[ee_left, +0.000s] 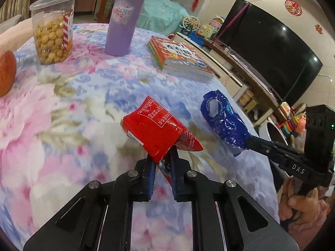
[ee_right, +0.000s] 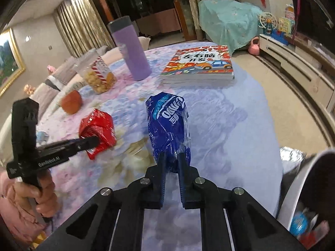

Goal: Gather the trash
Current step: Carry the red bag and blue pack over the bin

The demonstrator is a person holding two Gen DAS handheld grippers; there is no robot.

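A crumpled red snack wrapper (ee_left: 155,131) is pinched between the blue pads of my left gripper (ee_left: 162,159), which is shut on its lower end above the flowered tablecloth (ee_left: 69,108). My right gripper (ee_left: 248,141) enters from the right and is shut on a blue snack wrapper (ee_left: 224,119). In the right wrist view the blue wrapper (ee_right: 167,125) stands up from my right gripper (ee_right: 171,156), and my left gripper (ee_right: 96,141) holds the red wrapper (ee_right: 98,129) at the left.
On the table stand a clear jar of snacks (ee_left: 52,31), a purple tumbler (ee_left: 123,21), a stack of picture books (ee_left: 178,56) and an apple (ee_left: 6,75). A white bin (ee_right: 303,188) with wrappers inside sits at the table's right edge. A TV (ee_left: 272,48) lies beyond.
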